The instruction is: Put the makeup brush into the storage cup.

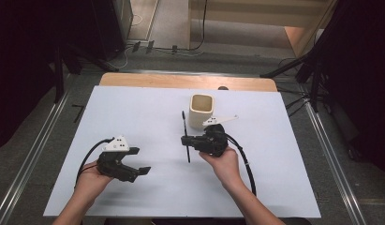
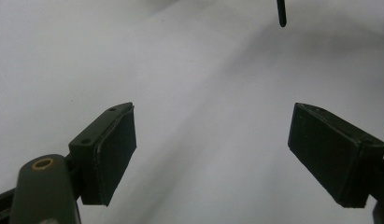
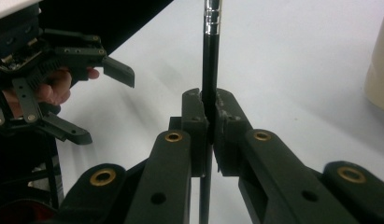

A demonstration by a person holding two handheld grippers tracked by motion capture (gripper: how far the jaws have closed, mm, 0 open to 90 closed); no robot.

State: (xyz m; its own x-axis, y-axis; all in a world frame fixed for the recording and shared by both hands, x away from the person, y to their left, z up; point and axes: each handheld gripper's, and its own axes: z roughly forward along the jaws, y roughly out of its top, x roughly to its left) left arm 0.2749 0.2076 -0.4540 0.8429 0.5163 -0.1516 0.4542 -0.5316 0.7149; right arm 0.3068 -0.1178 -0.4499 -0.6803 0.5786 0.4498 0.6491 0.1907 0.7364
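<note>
left black two-jaw gripper point(image 1: 134, 172) held low in the left hand point(image 1: 92, 180), jaws spread wide, nothing between them, pointing right. right black two-jaw gripper point(image 1: 185, 140) gripped by the right hand point(image 1: 225, 164), pointing left, jaws clamped tight. both forearms entering from the bottom edge.

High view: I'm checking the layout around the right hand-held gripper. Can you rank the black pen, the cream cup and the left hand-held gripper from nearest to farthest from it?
1. Black pen: clamped in the right hand-held gripper.
2. Cream cup: just behind it, toward the table's far edge.
3. Left hand-held gripper: off to the left, jaws open.
</note>
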